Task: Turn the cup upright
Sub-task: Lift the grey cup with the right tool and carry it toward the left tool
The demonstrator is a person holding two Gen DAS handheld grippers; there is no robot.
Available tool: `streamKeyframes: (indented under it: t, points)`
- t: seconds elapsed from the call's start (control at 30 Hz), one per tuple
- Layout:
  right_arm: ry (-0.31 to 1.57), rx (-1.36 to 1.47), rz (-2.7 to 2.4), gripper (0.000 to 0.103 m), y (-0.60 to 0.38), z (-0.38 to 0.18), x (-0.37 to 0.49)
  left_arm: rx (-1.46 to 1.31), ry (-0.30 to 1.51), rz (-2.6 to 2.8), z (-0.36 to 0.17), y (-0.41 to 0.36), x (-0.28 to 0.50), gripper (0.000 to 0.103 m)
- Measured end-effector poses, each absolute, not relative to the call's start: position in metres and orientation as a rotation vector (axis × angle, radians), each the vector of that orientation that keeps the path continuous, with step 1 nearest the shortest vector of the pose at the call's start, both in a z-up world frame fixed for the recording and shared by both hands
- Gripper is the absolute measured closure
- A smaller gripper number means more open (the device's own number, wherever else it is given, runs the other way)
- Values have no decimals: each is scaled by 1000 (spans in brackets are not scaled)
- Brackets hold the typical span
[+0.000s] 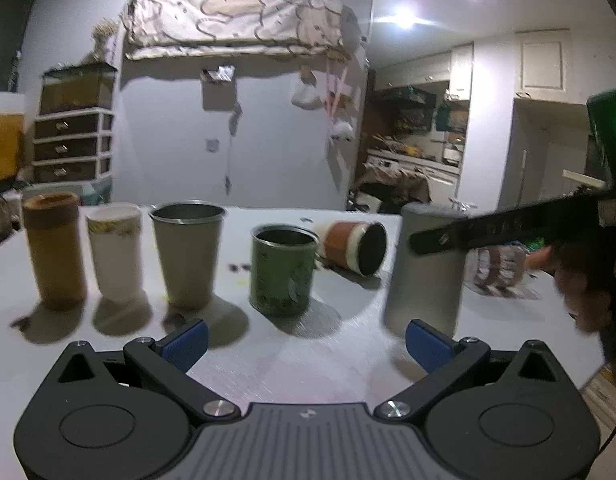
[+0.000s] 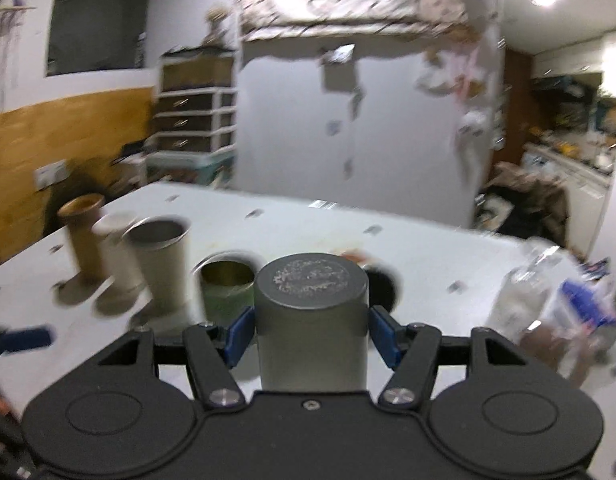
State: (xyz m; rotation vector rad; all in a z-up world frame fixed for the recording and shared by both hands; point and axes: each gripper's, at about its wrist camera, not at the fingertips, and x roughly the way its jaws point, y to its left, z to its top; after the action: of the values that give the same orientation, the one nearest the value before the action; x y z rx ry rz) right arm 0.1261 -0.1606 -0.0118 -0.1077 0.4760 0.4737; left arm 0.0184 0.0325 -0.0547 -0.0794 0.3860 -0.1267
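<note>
one grey cup (image 2: 311, 320) stands upside down between the right gripper (image 2: 311, 334) jaws — not quite clamped; next, squeeze, lift, rotate. left gripper (image 1: 305, 344) hangs open.

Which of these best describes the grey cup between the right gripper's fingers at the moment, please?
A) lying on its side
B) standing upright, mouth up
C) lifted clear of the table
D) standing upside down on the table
D: the grey cup shows its closed base on top and stands on the table, with the right gripper set around its sides.
</note>
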Motion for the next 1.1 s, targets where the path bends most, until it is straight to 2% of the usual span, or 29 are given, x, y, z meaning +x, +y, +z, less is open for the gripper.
streamKeyframes:
  t: [0.2,0.5,0.63,0.77,0.87,0.93,1.1]
  points:
    - [538,-49,544,39,-155,-38,115,-94,435,-199,-65,24,25,0]
    - [546,-112,634,38,-133,-37,107,-103,507,-212,-82,14,37,0]
    - [540,-124,661,30,-130,-30,107,-101,525,-214,-87,12,40,0]
    - [524,-137,656,30,-126,-23,111,-104,542,-207,-91,11,45,0]
    - [544,-151,646,32,-122,-26,118,-104,562,-202,-94,10,49,0]
    - [562,-134,656,39,-123,-27,122,-102,571,-195,-95,10,49,0]
    - [548,-112,700,40,-133,-25,109,-126,574,-158,-97,20,52,0]
